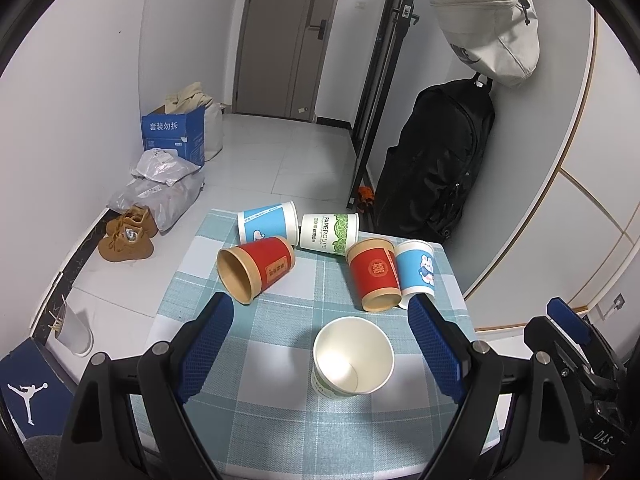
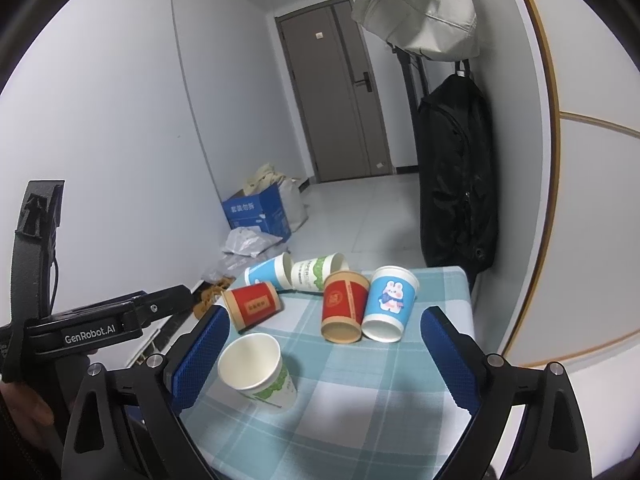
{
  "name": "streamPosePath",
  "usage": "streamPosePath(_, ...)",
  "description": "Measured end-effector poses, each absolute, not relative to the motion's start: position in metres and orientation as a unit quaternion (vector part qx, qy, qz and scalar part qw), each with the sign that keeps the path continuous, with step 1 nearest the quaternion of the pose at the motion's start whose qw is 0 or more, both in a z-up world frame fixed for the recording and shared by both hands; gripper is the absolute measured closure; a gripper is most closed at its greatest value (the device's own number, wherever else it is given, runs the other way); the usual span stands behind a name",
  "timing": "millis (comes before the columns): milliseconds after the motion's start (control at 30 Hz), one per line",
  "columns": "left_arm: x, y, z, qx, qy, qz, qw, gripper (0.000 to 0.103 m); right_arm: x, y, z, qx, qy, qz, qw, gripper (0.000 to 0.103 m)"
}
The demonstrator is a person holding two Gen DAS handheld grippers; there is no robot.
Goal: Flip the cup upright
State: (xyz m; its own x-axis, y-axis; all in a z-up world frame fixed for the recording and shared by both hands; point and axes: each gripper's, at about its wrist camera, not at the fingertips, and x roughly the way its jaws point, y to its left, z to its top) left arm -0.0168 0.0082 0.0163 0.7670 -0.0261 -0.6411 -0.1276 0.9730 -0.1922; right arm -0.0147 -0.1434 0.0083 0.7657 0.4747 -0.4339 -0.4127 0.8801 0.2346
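A white-and-green paper cup (image 1: 352, 356) stands upright on the checked table, between the open fingers of my left gripper (image 1: 320, 304), untouched; it also shows in the right wrist view (image 2: 256, 372). Several cups lie on their sides behind it: a red cup (image 1: 256, 268), a blue rabbit cup (image 1: 268, 226), a green PAPERCUPS cup (image 1: 328, 234), a second red cup (image 1: 374, 274) and a second blue rabbit cup (image 1: 416, 272). My right gripper (image 2: 324, 316) is open and empty above the table's near part. The left gripper's body (image 2: 100, 320) shows at the left of the right view.
The small table with a blue checked cloth (image 1: 280, 400) has close edges on all sides. A black backpack (image 1: 432, 168) and a white bag (image 1: 488, 24) hang at the right. Shoes (image 1: 128, 236), plastic bags and a blue box (image 1: 172, 136) lie on the floor left.
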Motion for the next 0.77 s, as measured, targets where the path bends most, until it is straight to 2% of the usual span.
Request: streamPosePath(767, -0.0180, 0.0154, 0.0214, -0.122, 0.329, 0.023, 0.936, 0.017, -0.0132, -0.1415, 0.0059, 0.057, 0.253, 0.238, 0.936, 0.005)
